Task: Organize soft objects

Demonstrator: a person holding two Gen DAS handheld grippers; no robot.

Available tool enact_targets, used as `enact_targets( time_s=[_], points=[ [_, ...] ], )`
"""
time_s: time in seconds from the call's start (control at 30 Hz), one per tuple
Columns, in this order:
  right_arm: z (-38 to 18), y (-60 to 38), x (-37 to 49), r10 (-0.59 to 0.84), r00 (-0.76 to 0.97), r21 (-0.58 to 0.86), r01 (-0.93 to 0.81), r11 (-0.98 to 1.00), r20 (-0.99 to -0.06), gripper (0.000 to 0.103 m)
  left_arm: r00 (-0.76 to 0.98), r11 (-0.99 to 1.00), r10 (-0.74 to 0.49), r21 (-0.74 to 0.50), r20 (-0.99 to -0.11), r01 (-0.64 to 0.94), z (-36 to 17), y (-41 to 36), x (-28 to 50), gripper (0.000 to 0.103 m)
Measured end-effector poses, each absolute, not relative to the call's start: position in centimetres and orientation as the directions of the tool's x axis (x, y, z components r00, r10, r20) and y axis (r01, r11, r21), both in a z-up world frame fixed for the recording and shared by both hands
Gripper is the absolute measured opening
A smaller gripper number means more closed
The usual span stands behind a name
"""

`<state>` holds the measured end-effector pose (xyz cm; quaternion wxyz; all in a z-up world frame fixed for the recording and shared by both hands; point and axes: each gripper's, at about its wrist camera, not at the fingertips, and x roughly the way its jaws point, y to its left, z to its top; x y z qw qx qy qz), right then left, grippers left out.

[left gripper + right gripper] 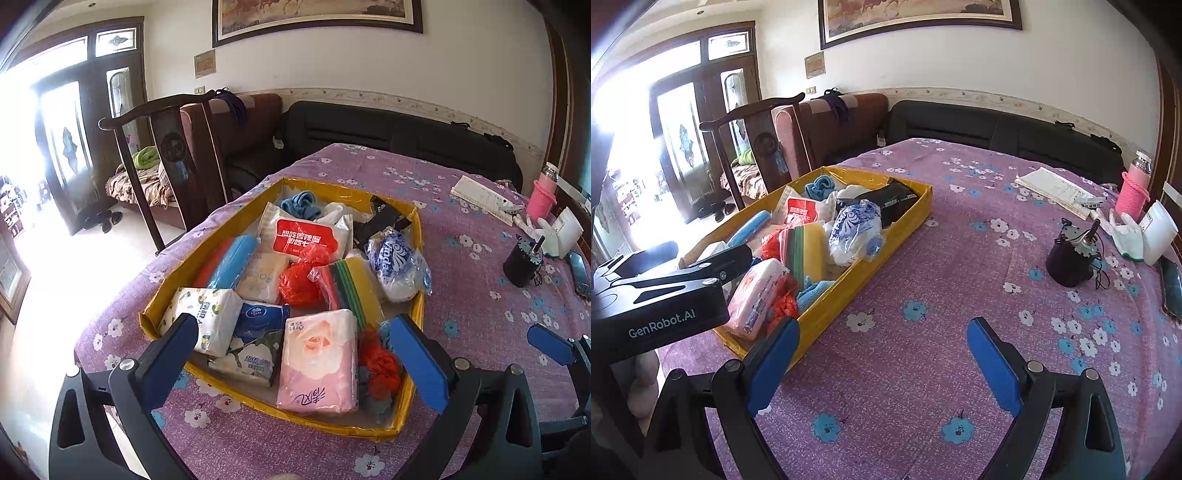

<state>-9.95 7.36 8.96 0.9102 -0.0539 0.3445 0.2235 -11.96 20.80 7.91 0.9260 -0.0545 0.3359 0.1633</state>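
A yellow cardboard tray (415, 321) on the purple flowered tablecloth holds several soft things: a pink tissue pack (319, 360), a blue and white tissue pack (255, 341), a red net bag (301, 275), a stack of sponges (354, 282) and a blue cloth (301, 203). My left gripper (295, 350) is open and empty over the near end of the tray. My right gripper (882, 358) is open and empty above bare cloth, right of the tray (849, 291). The left gripper's body (665, 295) shows in the right wrist view.
At the right edge of the table stand a black motor (1071, 258), a pink bottle (1134, 188), a white jar (1160, 232), white gloves (1126, 236) and a notebook (1056, 192). A dark chair (173, 147) and sofas stand behind the table.
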Motion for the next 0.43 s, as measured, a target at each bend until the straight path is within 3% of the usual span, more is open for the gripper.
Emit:
enact_targets(
  time_s=[0.43],
  points=[
    [9.43,7.62,-10.24,0.395,0.656,0.062,-0.47,0.88,-0.643,0.095,0.711,0.939,0.262,0.003,-0.652,-0.343,8.3,21.15,-11.8,0.103]
  ],
)
